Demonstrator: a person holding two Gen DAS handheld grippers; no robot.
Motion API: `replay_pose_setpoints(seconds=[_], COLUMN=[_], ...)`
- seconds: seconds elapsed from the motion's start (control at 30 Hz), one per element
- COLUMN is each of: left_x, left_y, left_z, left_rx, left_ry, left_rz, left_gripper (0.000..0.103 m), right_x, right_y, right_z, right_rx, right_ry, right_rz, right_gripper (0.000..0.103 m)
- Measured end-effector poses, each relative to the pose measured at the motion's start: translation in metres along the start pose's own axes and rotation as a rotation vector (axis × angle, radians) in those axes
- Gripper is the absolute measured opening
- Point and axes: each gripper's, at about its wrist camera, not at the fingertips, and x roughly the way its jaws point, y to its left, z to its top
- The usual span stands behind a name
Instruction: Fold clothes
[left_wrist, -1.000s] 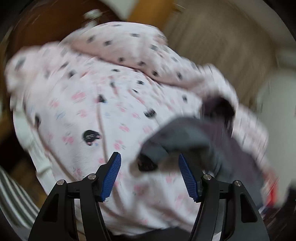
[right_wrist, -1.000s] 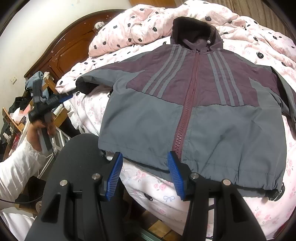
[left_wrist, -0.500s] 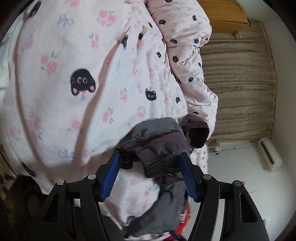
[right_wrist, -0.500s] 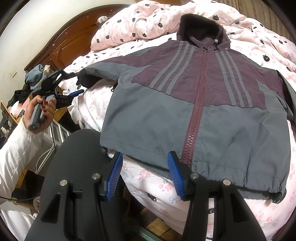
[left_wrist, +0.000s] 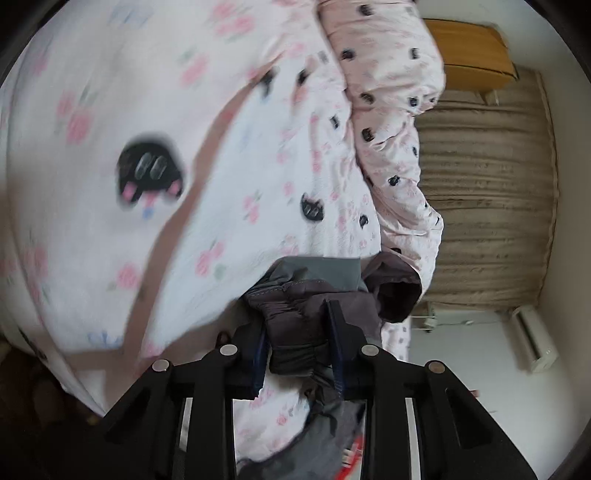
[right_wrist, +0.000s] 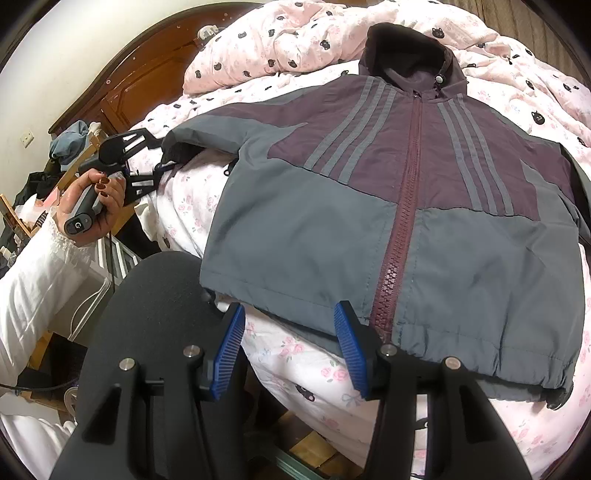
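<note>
In your left wrist view, the left gripper (left_wrist: 299, 343) is closing, its jaws pinching the jacket's bunched sleeve cuff (left_wrist: 295, 314), with open bedsheet (left_wrist: 221, 129) beyond. In your right wrist view, the right gripper (right_wrist: 291, 343) stands spread and empty, the jacket (right_wrist: 388, 206) lying flat ahead, its hem edge (right_wrist: 295, 317) just past the fingertips.

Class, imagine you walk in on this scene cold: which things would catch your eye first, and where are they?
First, the grey and maroon hooded jacket spread front-up across the pink cat-print bedding. Next, the left gripper closing on the jacket's sleeve cuff at the bed's edge, while the right gripper hovers open near the hem.
</note>
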Motion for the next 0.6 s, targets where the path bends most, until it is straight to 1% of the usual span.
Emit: replay_pose_setpoints(seconds=[0.03, 0.07, 0.23, 0.27, 0.3, 0.33, 0.37, 0.43, 0.47, 0.5, 0.53, 0.57, 0.6], left_x=[-0.003, -0.007, -0.027, -0.03, -0.03, -0.029, -0.024, -0.018, -0.014, -0.011, -0.008, -0.009, -0.011], left_y=[-0.005, -0.014, -0.062, -0.074, -0.08, -0.084, -0.083, -0.071, -0.056, -0.046, -0.037, -0.025, -0.02], left_z=[0.002, 0.006, 0.008, 0.002, -0.004, -0.011, -0.017, -0.018, -0.013, -0.01, -0.006, -0.003, -0.003], left_rx=[0.033, 0.085, 0.404, 0.507, 0.576, 0.633, 0.678, 0.665, 0.617, 0.581, 0.545, 0.506, 0.488], left_ry=[-0.016, -0.044, -0.197, -0.238, -0.263, -0.282, -0.294, -0.279, -0.254, -0.241, -0.227, -0.224, -0.23], left_rz=[0.015, 0.052, 0.219, 0.276, 0.317, 0.357, 0.413, 0.475, 0.493, 0.494, 0.494, 0.485, 0.469], left_gripper=[0.023, 0.023, 0.016, 0.016, 0.016, 0.016, 0.016, 0.016, 0.017, 0.02, 0.027, 0.031, 0.038], right_x=[0.0, 0.0, -0.001, -0.001, -0.001, -0.001, -0.001, -0.001, -0.001, -0.001, -0.001, -0.001, -0.001], right_y=[-0.001, -0.001, -0.005, -0.006, -0.006, -0.007, -0.008, -0.01, -0.011, -0.011, -0.012, -0.013, -0.013], right_z=[0.0, 0.0, 0.0, 0.0, 0.0, 0.0, 0.0, 0.001, 0.001, 0.002, 0.002, 0.002, 0.002], right_rx=[0.001, 0.003, 0.011, 0.012, 0.013, 0.014, 0.016, 0.02, 0.021, 0.021, 0.021, 0.022, 0.022], right_ry=[0.001, 0.001, 0.001, 0.001, 0.001, 0.001, 0.001, 0.001, 0.002, 0.003, 0.003, 0.005, 0.006], right_rz=[-0.001, -0.001, -0.001, 0.0, 0.0, 0.001, 0.002, 0.004, 0.004, 0.003, 0.002, 0.002, 0.002], right_gripper=[0.052, 0.052, 0.052, 0.052, 0.052, 0.052, 0.052, 0.052, 0.052, 0.052, 0.052, 0.052, 0.052])
